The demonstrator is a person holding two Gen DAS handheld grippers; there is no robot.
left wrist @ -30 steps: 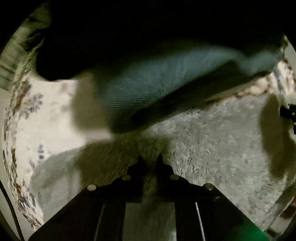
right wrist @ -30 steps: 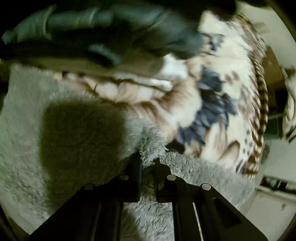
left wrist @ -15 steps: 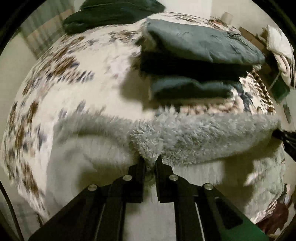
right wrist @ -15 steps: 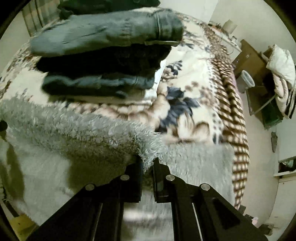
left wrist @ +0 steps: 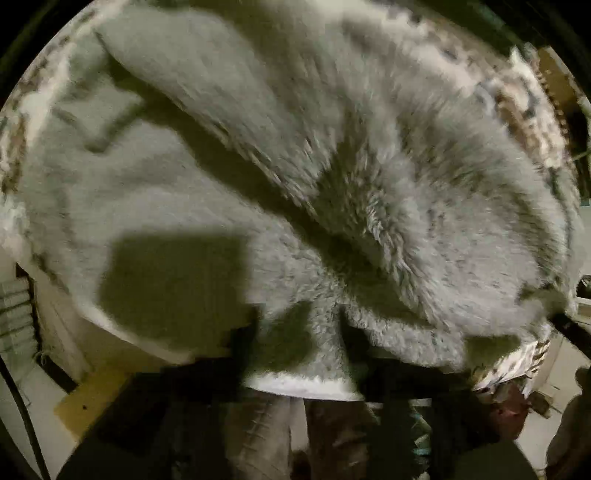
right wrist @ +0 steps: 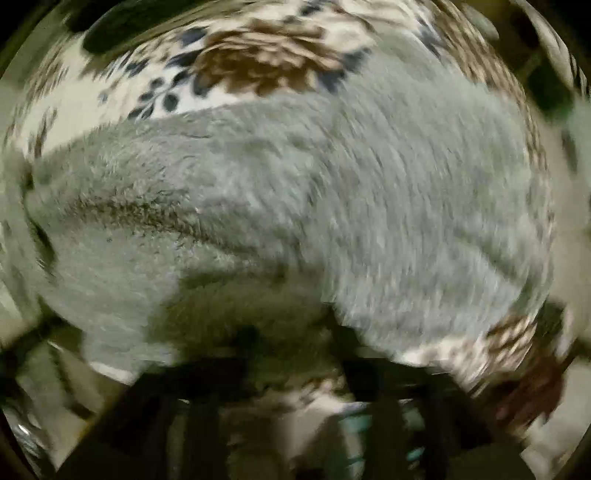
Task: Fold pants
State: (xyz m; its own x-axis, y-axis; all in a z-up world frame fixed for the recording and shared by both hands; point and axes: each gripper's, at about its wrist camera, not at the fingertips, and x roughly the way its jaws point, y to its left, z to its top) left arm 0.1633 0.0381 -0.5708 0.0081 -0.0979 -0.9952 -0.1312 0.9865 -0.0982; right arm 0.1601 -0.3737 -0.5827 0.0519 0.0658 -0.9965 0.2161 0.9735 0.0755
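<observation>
Fluffy grey fleece pants [left wrist: 332,184] fill the left wrist view, lying in a thick folded layer over a flatter layer on the bed. My left gripper [left wrist: 299,325] has its dark fingers [left wrist: 243,332] spread wide, with pants fabric lying between them. In the right wrist view the same grey pants [right wrist: 332,221] cover the middle, blurred by motion. My right gripper [right wrist: 291,343] also has its fingers [right wrist: 347,354] wide apart at the pants' near edge. Neither gripper pinches the fabric.
A cream blanket with brown and blue flowers [right wrist: 258,66] covers the bed beyond the pants. A dark garment [right wrist: 110,33] lies at the far left. The bed's near edge and the floor [left wrist: 92,398] show below the grippers.
Both grippers were shut on the pants' edge and lifting it. Now both have opened and let go, and the pants lie folded over on the bed. The views tilted downward.
</observation>
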